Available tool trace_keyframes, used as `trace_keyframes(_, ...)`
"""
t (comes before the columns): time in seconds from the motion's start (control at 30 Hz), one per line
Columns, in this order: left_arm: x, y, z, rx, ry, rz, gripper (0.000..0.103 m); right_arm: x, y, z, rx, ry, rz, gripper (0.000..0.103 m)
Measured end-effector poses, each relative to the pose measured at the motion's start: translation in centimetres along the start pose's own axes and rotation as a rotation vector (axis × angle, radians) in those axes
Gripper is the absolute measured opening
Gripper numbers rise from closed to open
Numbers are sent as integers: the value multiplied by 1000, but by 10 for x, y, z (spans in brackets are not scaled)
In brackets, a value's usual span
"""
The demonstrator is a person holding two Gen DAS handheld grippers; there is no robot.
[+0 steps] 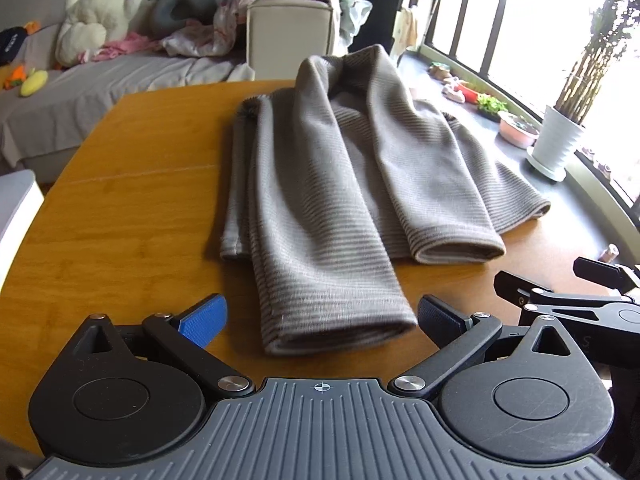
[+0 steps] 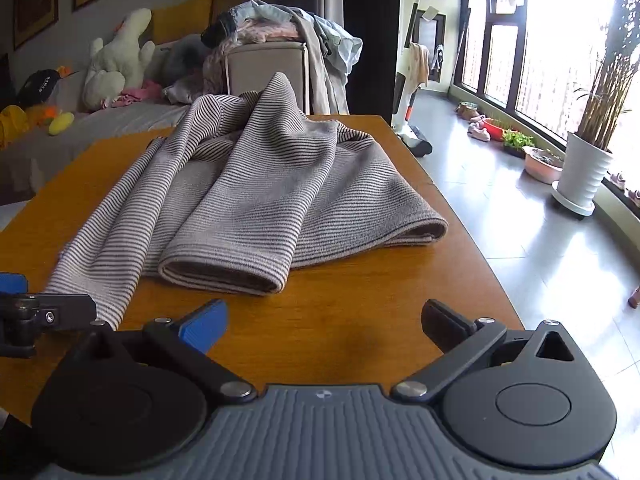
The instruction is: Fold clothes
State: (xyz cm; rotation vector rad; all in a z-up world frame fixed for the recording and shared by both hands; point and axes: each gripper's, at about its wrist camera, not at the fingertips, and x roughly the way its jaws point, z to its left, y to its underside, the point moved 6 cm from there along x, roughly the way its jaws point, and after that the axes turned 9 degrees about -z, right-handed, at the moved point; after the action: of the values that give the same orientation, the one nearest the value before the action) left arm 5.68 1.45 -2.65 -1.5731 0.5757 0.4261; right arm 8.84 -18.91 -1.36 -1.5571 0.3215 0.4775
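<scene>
A grey striped garment (image 1: 340, 184) lies on the wooden table (image 1: 132, 200), both sleeves laid lengthwise toward me, cuffs nearest. My left gripper (image 1: 322, 320) is open, its blue pads either side of the near sleeve cuff (image 1: 340, 328), not closed on it. In the right wrist view the same garment (image 2: 256, 184) lies ahead and to the left. My right gripper (image 2: 324, 322) is open and empty over bare table (image 2: 360, 300), short of the other cuff (image 2: 224, 272). The left gripper shows at the left edge (image 2: 24, 312); the right gripper shows at the right edge of the left view (image 1: 580, 296).
The table's right edge (image 2: 472, 232) drops to a tiled floor with a white potted plant (image 2: 584, 176). Behind the table stand a laundry hamper piled with clothes (image 2: 268, 64) and a sofa with plush toys (image 2: 120, 56).
</scene>
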Motion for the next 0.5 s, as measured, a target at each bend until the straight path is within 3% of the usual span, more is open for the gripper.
trace_keyframes(0.1,15,-22,1,22,30,-30,103,21,-23,-5,40,-25,-31,103)
trace_keyframes(0.33,76,-73,10,37,57,-79,103,91,-78,7,-35,-29,-89,103)
trace_keyframes(0.5,125,-80,28,-24,82,-25,103,149,-91,10,14,-51,-38,103)
